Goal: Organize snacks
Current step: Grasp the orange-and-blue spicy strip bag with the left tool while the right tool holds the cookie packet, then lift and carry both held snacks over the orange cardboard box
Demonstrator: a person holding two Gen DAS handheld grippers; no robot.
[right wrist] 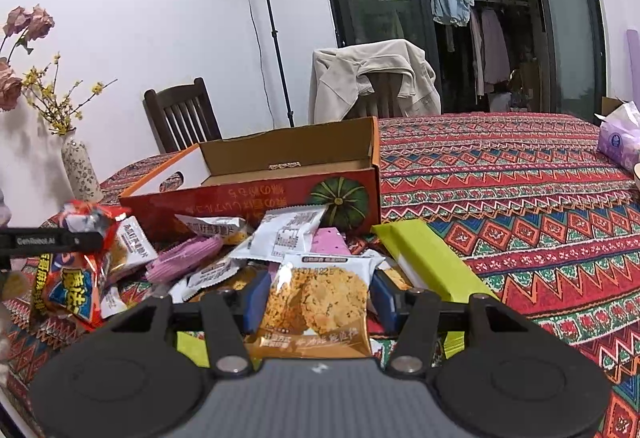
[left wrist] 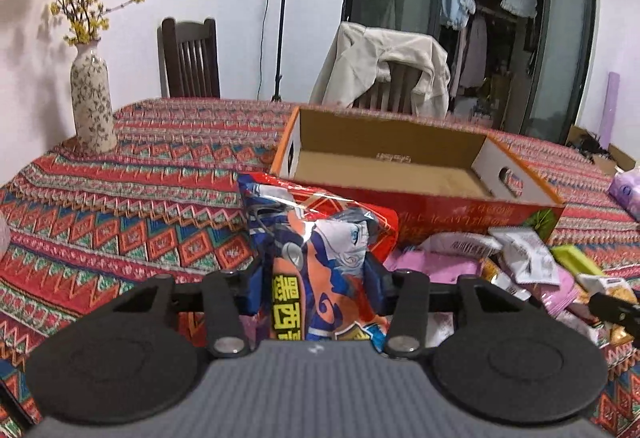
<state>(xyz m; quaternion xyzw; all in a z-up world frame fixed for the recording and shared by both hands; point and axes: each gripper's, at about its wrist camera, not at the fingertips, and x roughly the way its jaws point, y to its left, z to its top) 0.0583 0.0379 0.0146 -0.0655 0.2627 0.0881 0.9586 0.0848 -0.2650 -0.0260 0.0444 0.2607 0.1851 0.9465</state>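
My left gripper [left wrist: 318, 278] is shut on a red and blue noodle snack bag [left wrist: 316, 238] and holds it above the table, just in front of the open cardboard box [left wrist: 384, 162]. The same bag [right wrist: 80, 270] shows at the left of the right wrist view. My right gripper [right wrist: 316, 296] is shut on a white and orange cookie packet [right wrist: 316, 302], above the pile of snack packets [right wrist: 256, 250] that lies before the box [right wrist: 288, 162]. The box looks empty inside.
A patterned red tablecloth [right wrist: 520, 198] covers the table. A flowered vase [left wrist: 93, 102] stands at the far left. A green flat pack [right wrist: 428, 258] lies right of the pile. A tissue pack [right wrist: 618, 142] sits at the right edge. Two chairs stand behind the table.
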